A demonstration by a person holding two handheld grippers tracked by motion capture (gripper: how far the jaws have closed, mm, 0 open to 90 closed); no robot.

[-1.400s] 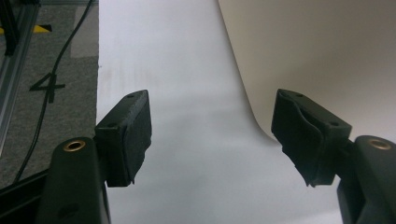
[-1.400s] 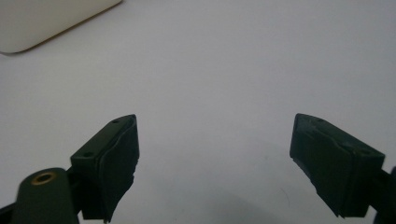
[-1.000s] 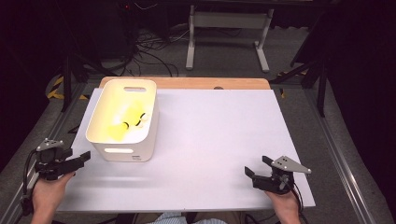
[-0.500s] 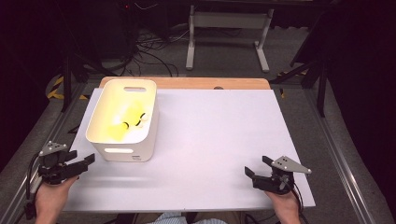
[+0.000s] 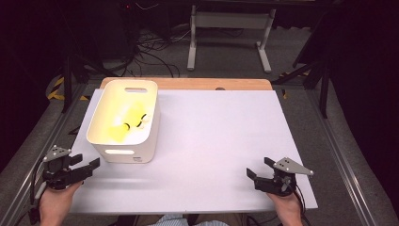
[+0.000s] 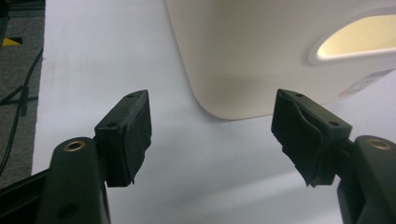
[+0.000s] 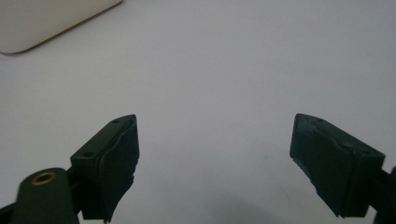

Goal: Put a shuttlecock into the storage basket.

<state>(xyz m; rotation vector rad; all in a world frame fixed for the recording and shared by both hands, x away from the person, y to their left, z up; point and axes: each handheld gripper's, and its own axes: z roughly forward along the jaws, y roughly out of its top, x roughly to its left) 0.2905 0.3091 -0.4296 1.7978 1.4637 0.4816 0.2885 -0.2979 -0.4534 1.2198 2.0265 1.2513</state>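
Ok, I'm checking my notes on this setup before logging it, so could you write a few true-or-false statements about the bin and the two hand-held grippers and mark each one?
1. The white plastic bin with slot handles stands on the left part of the white tabletop. True.
2. The left hand-held gripper is clamped on the bin's wall. False: its jaws stand open, near the bin's near corner and apart from it.
3. Yellow things lie inside the bin. True.
4. The right hand-held gripper holds a yellow thing. False: its jaws are open and empty over bare tabletop.
5. The bin lies tipped on its side. False: it stands upright.
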